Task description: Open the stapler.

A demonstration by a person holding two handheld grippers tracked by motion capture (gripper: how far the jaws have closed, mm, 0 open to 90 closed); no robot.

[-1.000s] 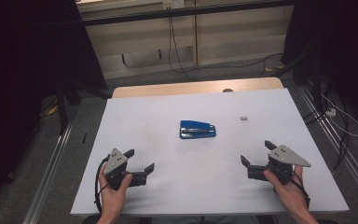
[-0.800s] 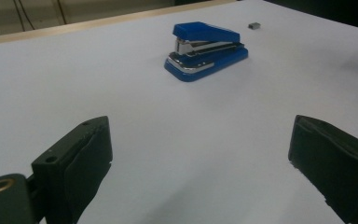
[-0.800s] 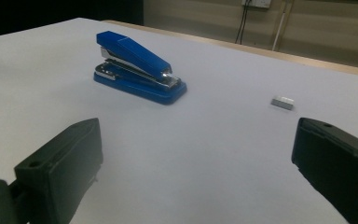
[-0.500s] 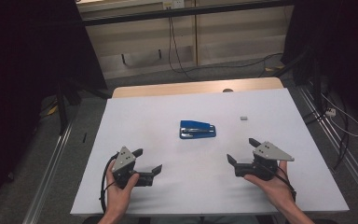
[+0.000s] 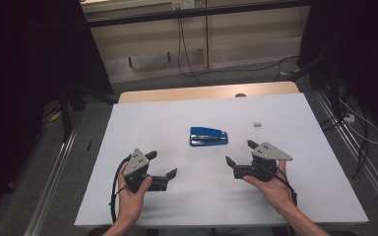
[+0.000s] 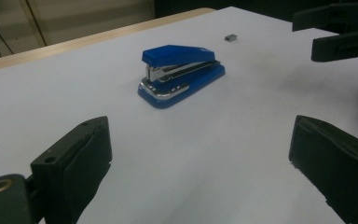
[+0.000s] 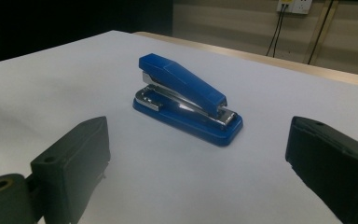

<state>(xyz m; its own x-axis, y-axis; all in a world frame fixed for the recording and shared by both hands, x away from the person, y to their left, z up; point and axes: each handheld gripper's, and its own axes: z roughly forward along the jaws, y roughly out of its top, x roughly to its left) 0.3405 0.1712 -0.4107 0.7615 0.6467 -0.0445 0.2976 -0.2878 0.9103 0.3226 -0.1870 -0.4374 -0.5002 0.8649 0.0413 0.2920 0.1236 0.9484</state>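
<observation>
The blue stapler (image 5: 208, 136) lies at the centre of the frame on the white desk (image 5: 300, 123). The left claw (image 5: 161, 165), lower left, and the right claw (image 5: 240, 153), lower right, both gape released and empty, well apart from it.

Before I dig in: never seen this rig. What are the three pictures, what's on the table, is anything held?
No robot here: a person holds a two-jaw tool in each hand. The high view looks down on the white table from above the person's side, with the left hand-held gripper at its left and the right hand-held gripper at its right. The other two pictures come from cameras riding on each tool, looking out between its own black jaws. On the table lie a blue stapler and a small grey block beyond it to the right. Both tools are open and hold nothing; both point toward the stapler.
</observation>
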